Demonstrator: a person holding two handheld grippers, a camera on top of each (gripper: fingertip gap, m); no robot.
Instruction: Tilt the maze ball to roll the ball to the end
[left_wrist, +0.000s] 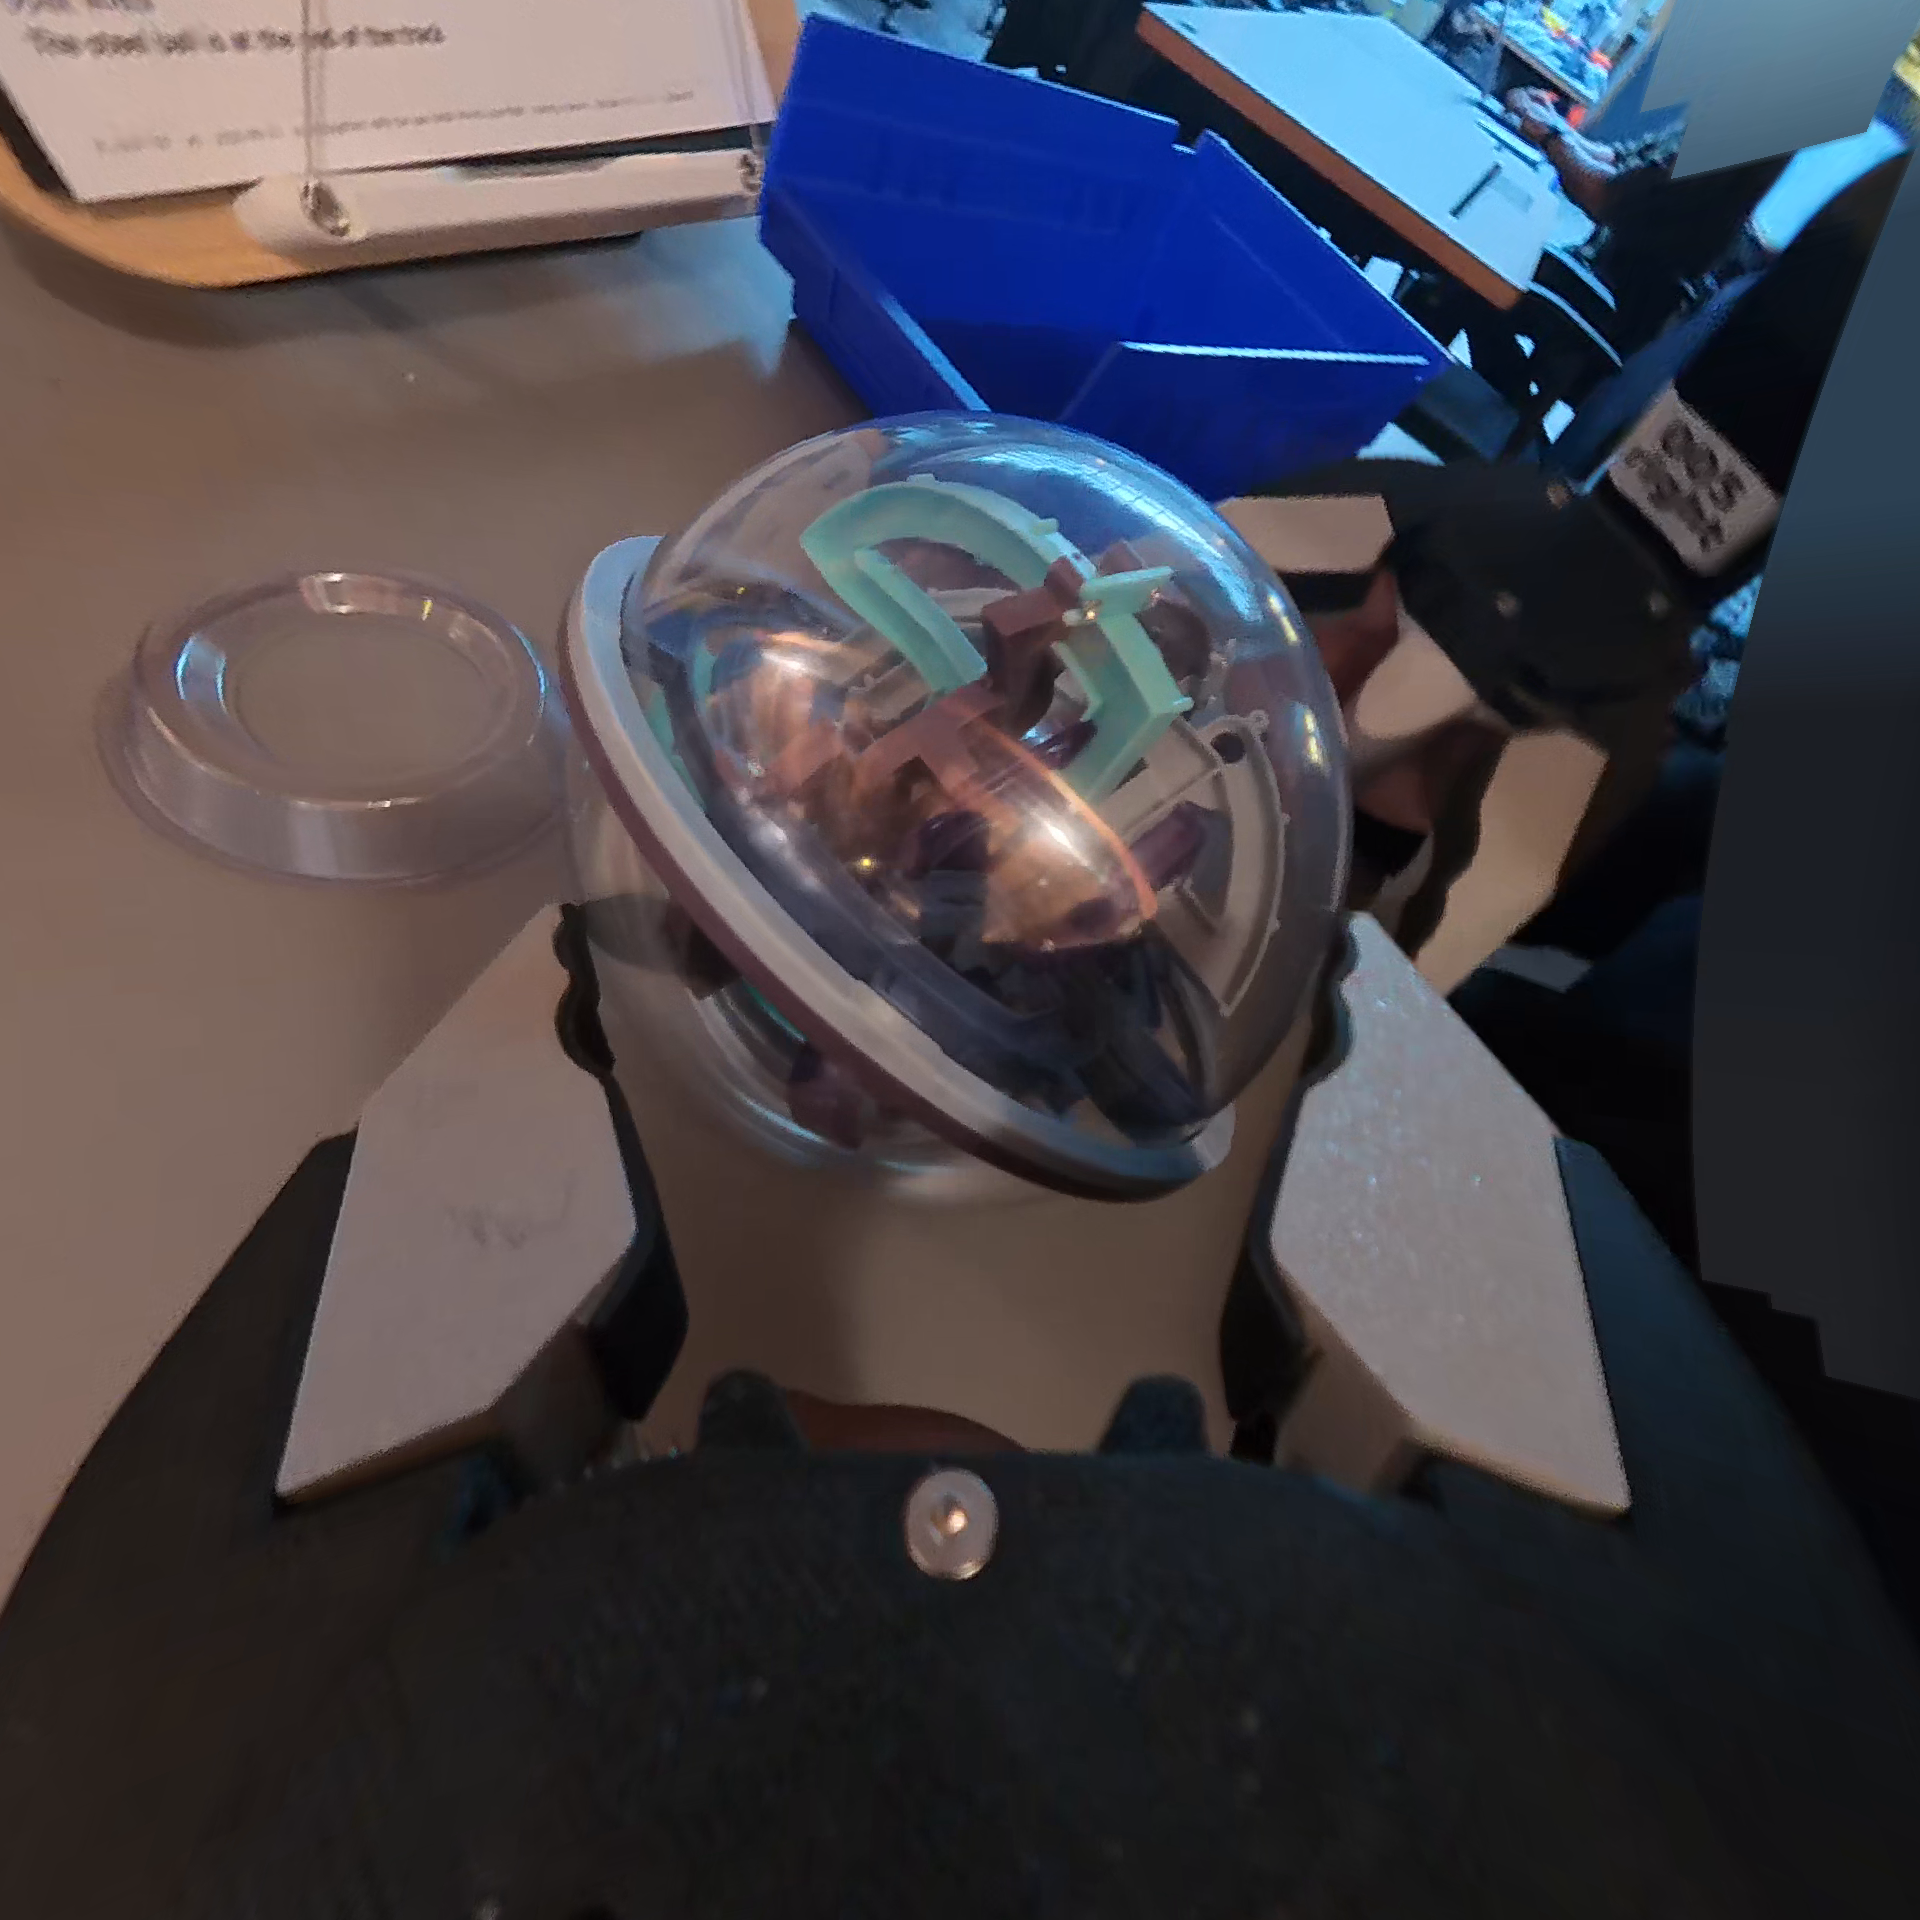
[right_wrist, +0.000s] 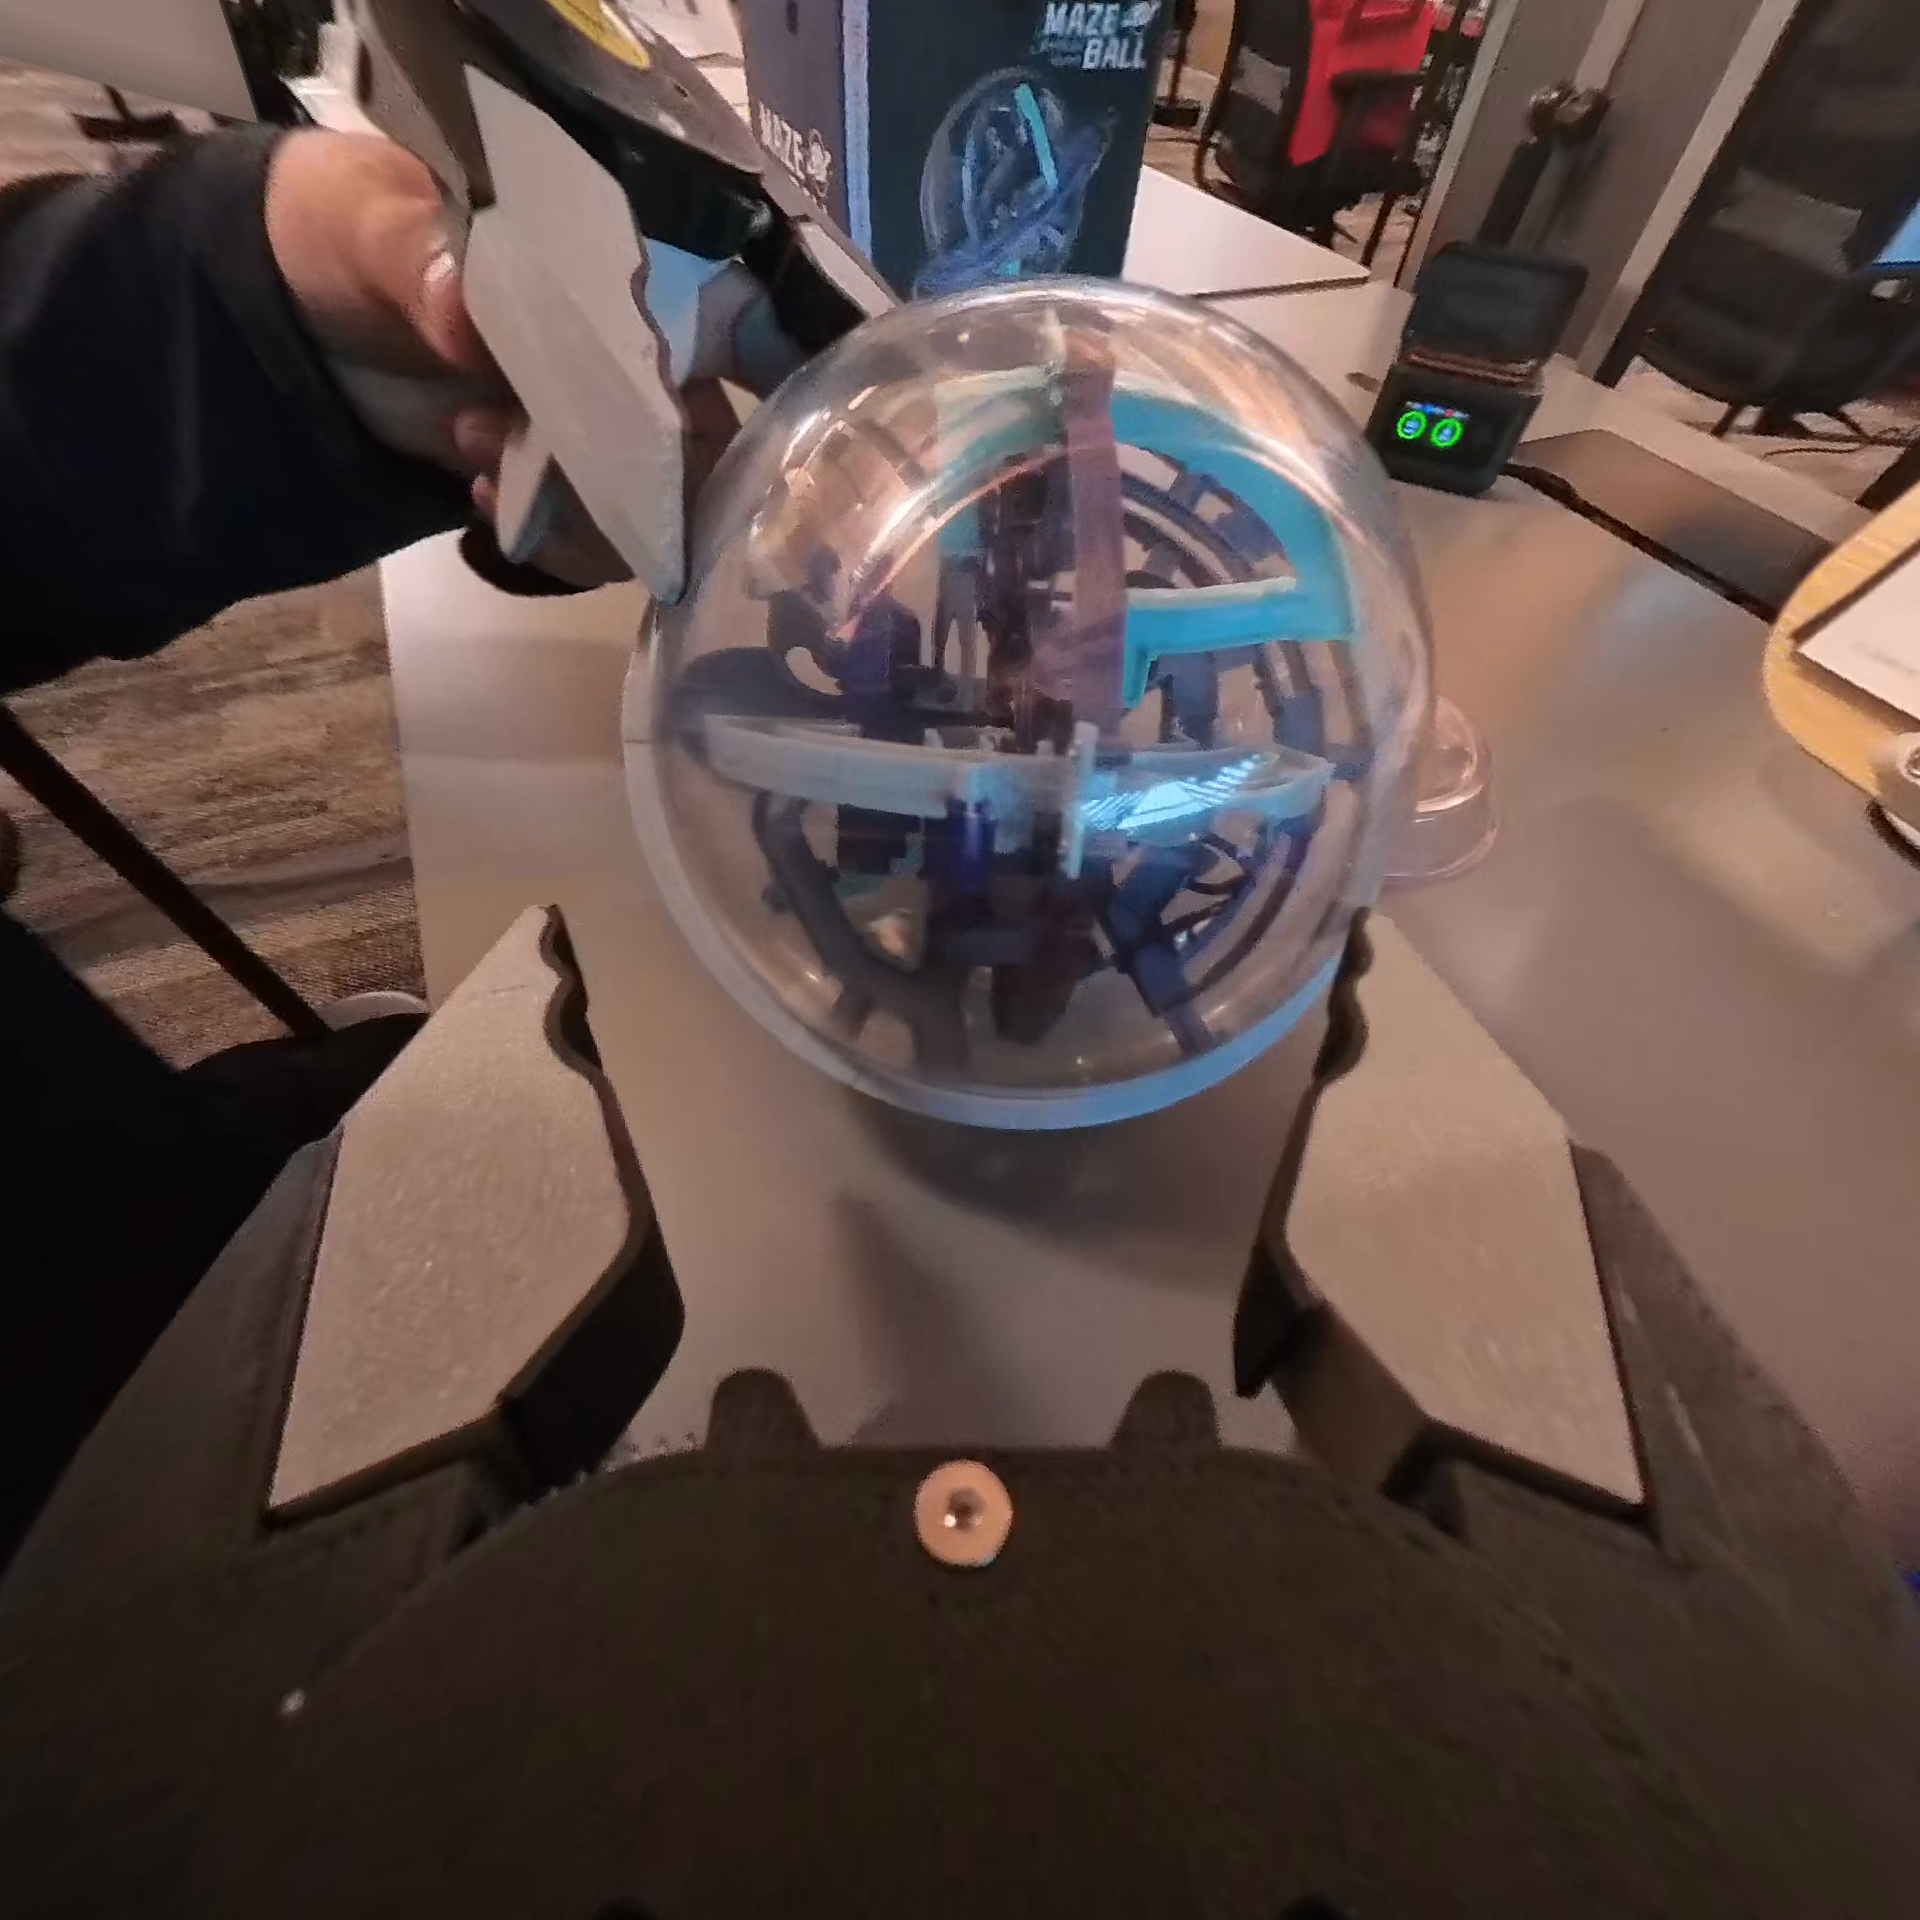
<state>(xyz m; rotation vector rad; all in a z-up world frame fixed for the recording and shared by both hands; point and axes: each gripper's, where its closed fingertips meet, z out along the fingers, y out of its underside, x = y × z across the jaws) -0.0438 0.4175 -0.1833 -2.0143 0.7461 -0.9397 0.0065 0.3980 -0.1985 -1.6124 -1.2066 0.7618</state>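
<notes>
Both my tools, left tool (left_wrist: 956, 966) and right tool (right_wrist: 961, 966), spread wide, clasp the maze ball (right_wrist: 1023, 707) above the grey surface (left_wrist: 260, 416); beyond, its clear stand (left_wrist: 332, 717), then a blue bin (left_wrist: 1039, 301) at the edge.

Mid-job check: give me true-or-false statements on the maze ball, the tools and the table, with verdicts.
1. The maze ball sits on its clear stand. False: the stand lies empty on the table beside it.
2. The ball is between the fingers of both the left tool and the right tool. True.
3. The ball's seam band is level. False: it slants in the left wrist view.
4. A blue bin stands behind the ball. True.
5. The small device's screen is dark. False: it glows green.
</notes>
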